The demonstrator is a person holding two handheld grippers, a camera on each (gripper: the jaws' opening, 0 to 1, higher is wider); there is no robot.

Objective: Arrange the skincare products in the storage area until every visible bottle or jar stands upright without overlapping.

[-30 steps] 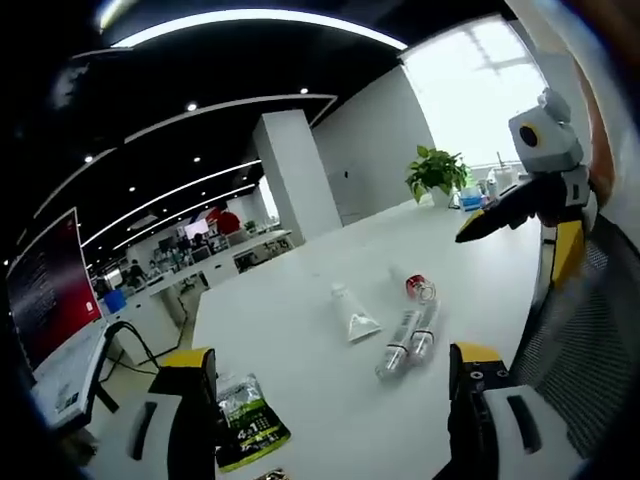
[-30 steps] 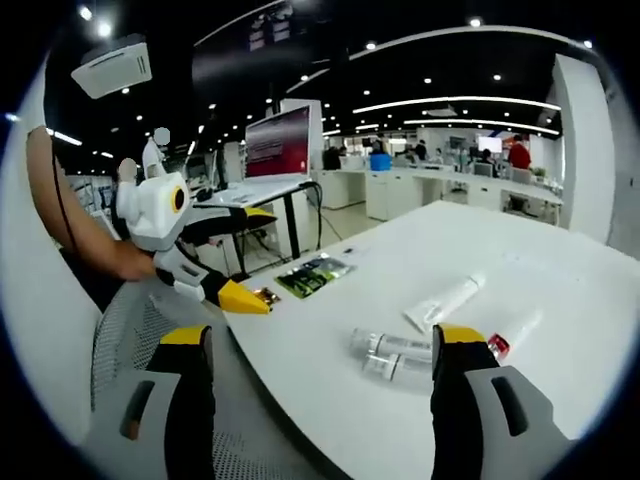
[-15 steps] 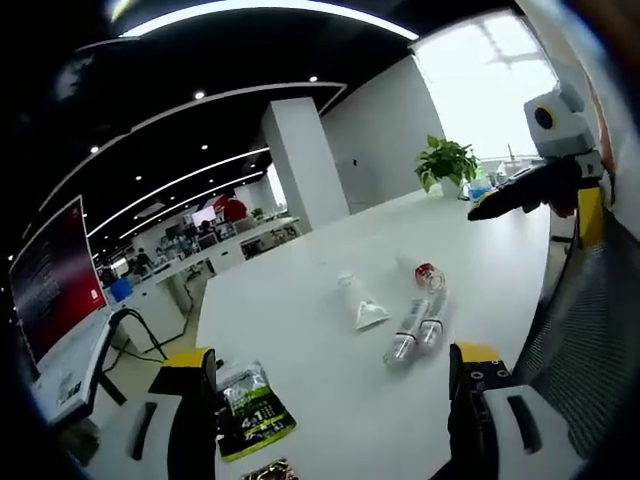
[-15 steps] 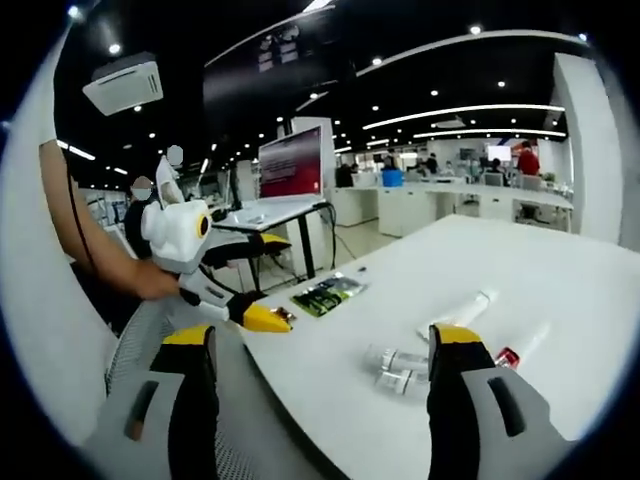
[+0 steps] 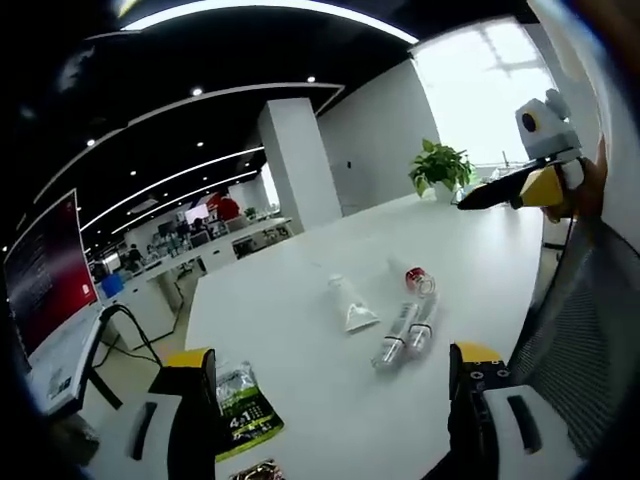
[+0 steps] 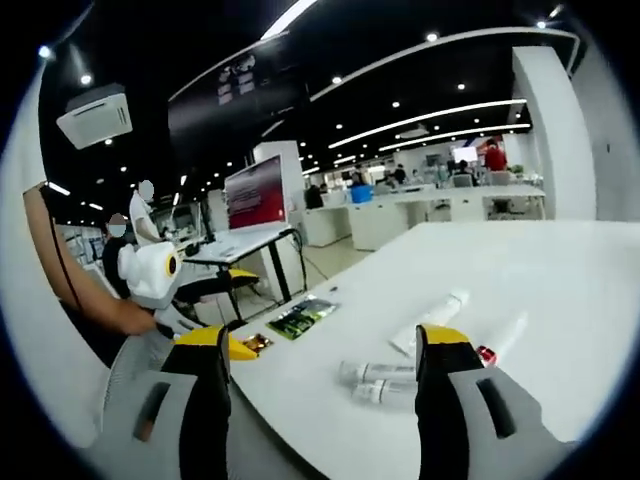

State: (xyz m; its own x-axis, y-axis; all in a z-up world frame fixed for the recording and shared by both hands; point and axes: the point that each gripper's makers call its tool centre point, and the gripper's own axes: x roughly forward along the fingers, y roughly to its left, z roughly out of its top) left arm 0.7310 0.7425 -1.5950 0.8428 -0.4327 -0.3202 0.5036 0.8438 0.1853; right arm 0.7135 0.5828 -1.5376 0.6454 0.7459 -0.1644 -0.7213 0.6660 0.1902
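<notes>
Several skincare products lie flat on the white table (image 5: 300, 290): a white tube (image 5: 352, 305), a tube with a red cap (image 5: 415, 278), and two clear bottles side by side (image 5: 395, 337) (image 5: 421, 328). My left gripper (image 5: 330, 400) hovers open short of them, nothing between its jaws. From the other side I see the same white tube (image 6: 432, 320), red-capped tube (image 6: 503, 339) and clear bottles (image 6: 375, 372) (image 6: 385, 392). My right gripper (image 6: 325, 385) is open and holds nothing, near the table edge.
A green sachet (image 5: 243, 410) (image 6: 300, 315) and a small dark packet (image 5: 255, 470) (image 6: 255, 343) lie near the table corner. A potted plant (image 5: 438, 170) stands at the table's far end. A mesh chair back (image 5: 580, 330) sits close by. Desks and a red screen (image 6: 255, 195) are behind.
Both views have shifted slightly with the hands. The products lie where they were, and both grippers stay open with nothing taken hold of.
</notes>
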